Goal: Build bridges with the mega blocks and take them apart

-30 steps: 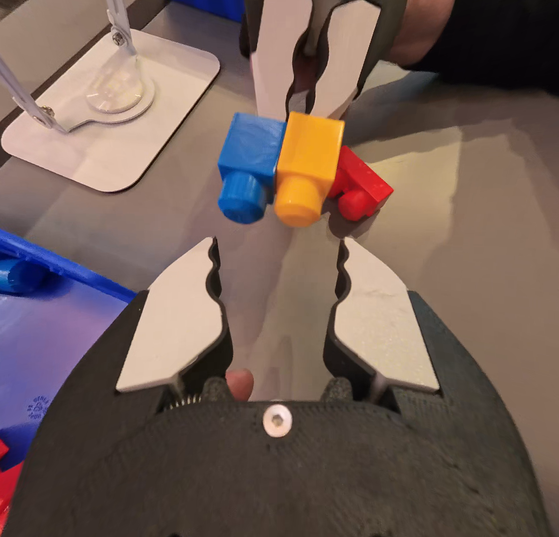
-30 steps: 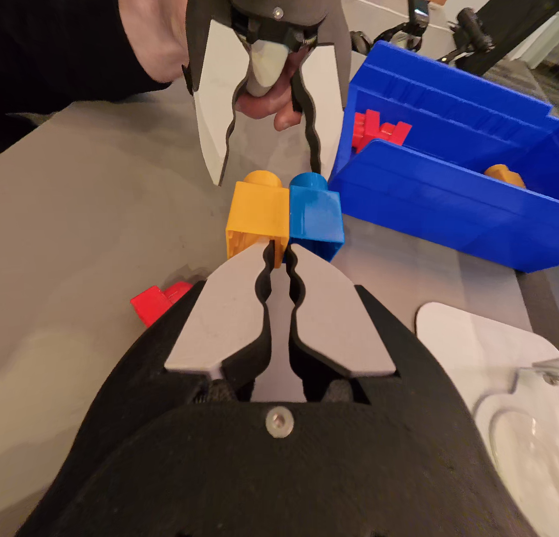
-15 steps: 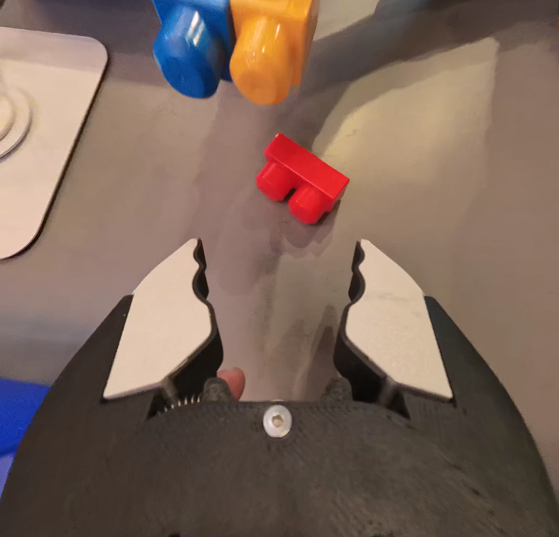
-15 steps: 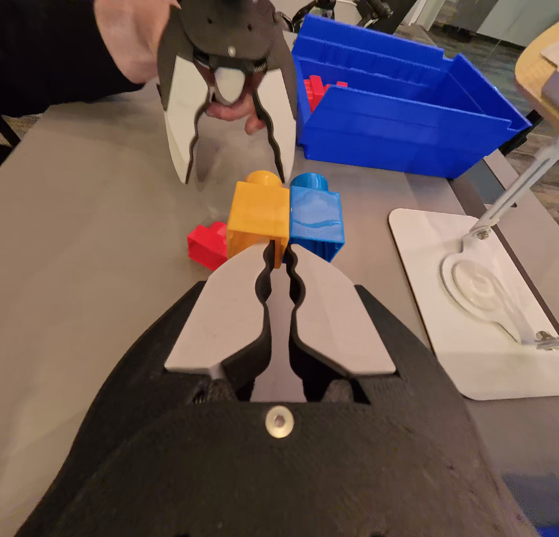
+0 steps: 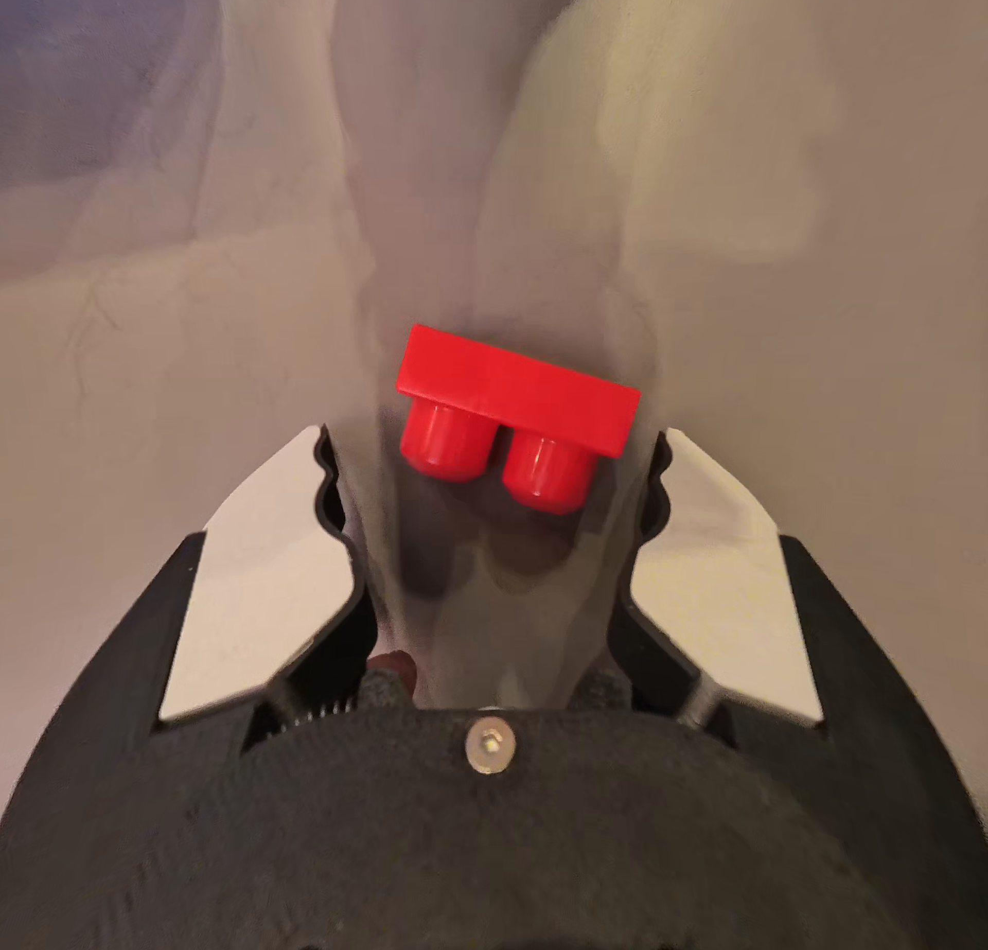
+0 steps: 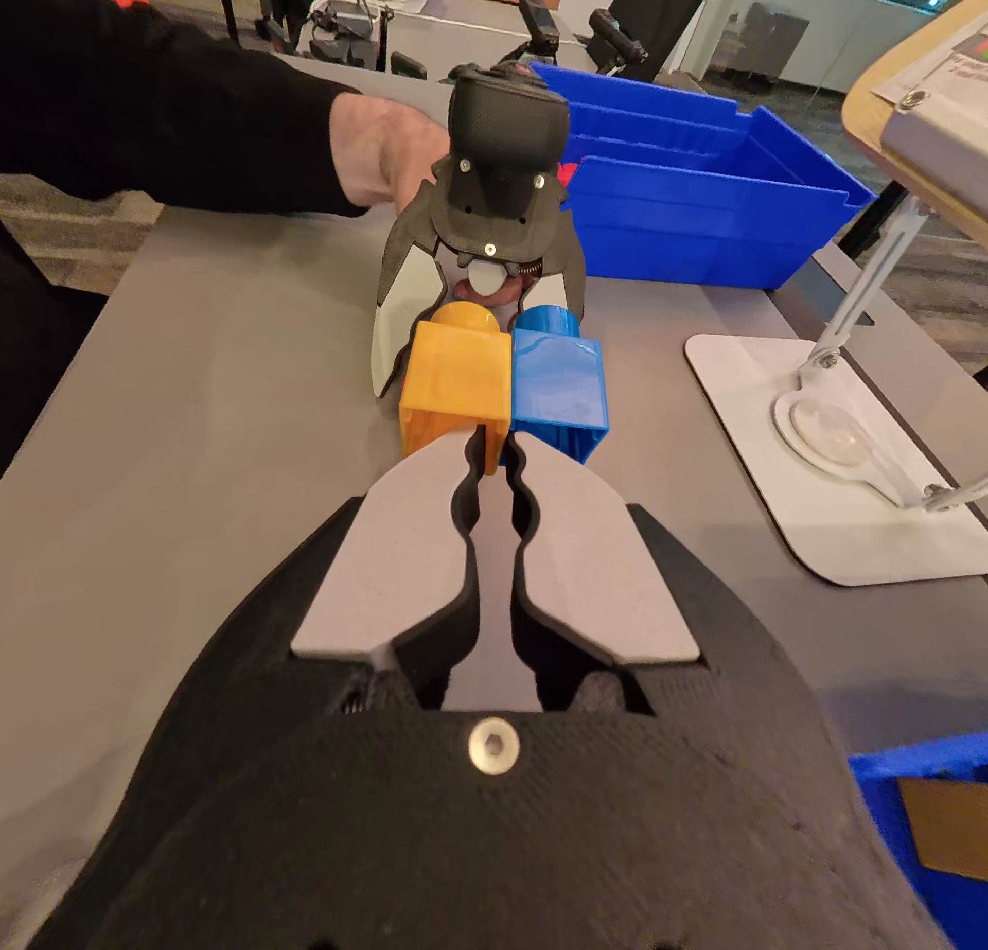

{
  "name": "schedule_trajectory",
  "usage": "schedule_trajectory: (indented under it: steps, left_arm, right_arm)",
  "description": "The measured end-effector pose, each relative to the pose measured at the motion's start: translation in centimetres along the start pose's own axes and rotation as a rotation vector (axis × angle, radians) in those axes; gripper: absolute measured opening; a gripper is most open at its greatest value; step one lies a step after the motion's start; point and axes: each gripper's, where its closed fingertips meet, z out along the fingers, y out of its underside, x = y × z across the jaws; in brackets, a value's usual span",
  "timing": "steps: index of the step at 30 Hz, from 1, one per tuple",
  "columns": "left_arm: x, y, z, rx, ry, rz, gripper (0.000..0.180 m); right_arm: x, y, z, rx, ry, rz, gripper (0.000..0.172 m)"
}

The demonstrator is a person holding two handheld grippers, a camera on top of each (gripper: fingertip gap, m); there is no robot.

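Left gripper (image 5: 492, 443) spread wide over the red block (image 5: 516, 416) lying on the grey table (image 5: 802, 282), w/ a gap each side, pads not touching. Right gripper (image 6: 494, 438) is clamped on the adjoining walls of the yellow block (image 6: 454, 373) & blue block (image 6: 558, 379), bare tabletop to the left, blue bin (image 6: 695, 213) far right.

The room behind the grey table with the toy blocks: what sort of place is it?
Probably an office or lab workspace: more tables carrying cables and gear, carpeted floor, blue storage bins beside the blocks.
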Motion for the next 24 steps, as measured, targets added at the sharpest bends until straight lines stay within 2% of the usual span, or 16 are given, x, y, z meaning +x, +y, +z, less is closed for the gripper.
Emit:
schedule_trajectory:
  steps: [8, 11, 18, 24]
  left_arm:
    - [0.5, -0.9, 0.2, 0.047, 0.113, 0.034, 0.096]
    - [0.8, -1.1, 0.0, 0.080, 0.146, 0.038, 0.076]
    - [0.3, -1.2, 0.1, 0.102, 0.115, 0.008, 0.075]
    - [-0.9, -2.1, -2.3, 0.158, -0.031, -0.090, 0.074]
  right_arm:
    - [-0.2, 0.3, -0.3, 0.023, -0.027, 0.015, 0.007]
    - [-0.3, 0.4, -0.4, 0.022, -0.035, 0.015, 0.007]
    - [-0.3, 1.0, -0.2, -0.009, -0.041, 0.021, 0.007]
    - [0.1, 1.0, -0.2, -0.041, 0.004, 0.014, 0.007]
